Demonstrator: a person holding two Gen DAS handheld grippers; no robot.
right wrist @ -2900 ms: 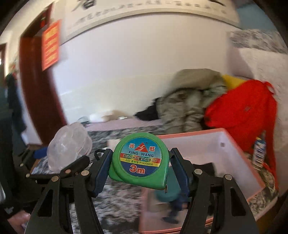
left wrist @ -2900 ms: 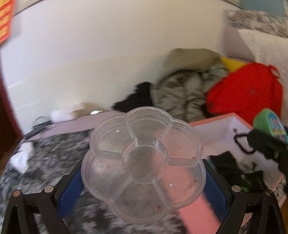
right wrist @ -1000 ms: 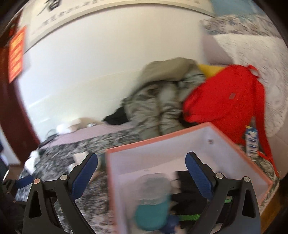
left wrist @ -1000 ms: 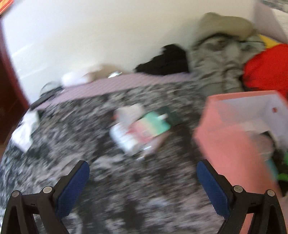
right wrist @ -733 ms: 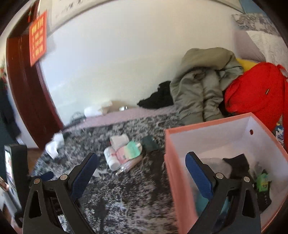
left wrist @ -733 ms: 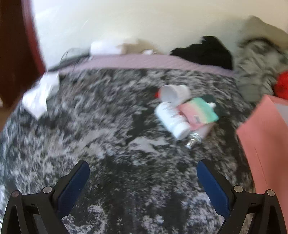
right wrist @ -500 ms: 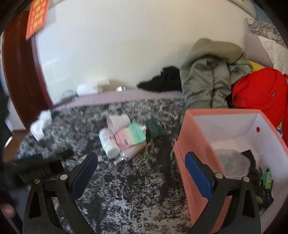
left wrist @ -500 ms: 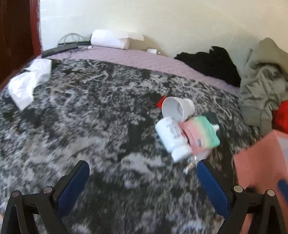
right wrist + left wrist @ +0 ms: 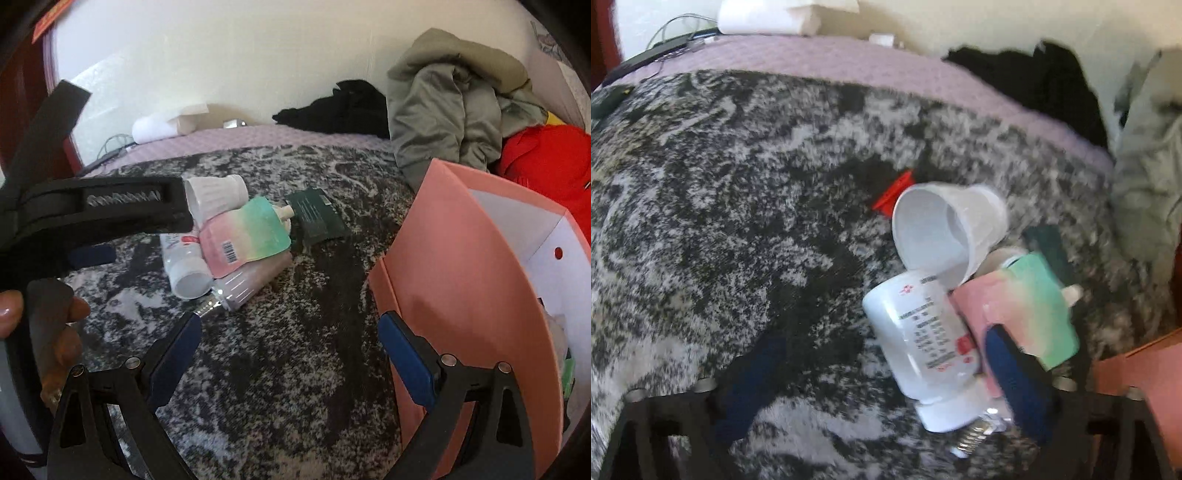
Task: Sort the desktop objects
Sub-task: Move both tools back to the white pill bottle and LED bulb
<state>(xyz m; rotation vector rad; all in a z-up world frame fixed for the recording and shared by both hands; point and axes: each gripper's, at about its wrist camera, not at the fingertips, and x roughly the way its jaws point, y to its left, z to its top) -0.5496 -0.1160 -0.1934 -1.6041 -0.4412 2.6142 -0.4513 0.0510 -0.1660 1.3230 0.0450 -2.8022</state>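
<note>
Both grippers have dropped from the salmon-pink storage box [image 9: 461, 295] toward the pile on the black-and-white mottled blanket [image 9: 295, 369]; the clear flower-shaped tray and green tape measure they carried earlier are no longer between their fingers. Left gripper [image 9: 882, 373] stands with its jaws spread wide and holding nothing, its right blue pad [image 9: 1015, 376] just over the pink-and-green gradient spout pouch [image 9: 1023, 302] and the white cylindrical pill bottle [image 9: 923, 332], which lies on its side between the pads; contact cannot be determined because of blur. White ribbed plastic cup [image 9: 945, 229] lies tipped on its side against the bottle, with a small red plastic piece [image 9: 892, 190] behind it. Right gripper [image 9: 291, 354] is likewise wide open and empty, above bare blanket between pile and box. Pale pink tube with a silver threaded neck [image 9: 243, 280] lies under the pouch, and a dark green flat packet [image 9: 317, 218] lies just beside it. Box sits right of the pile, contents only partly visible. Grey-green jacket [image 9: 454, 99] and red backpack [image 9: 546, 162] lie behind.
</note>
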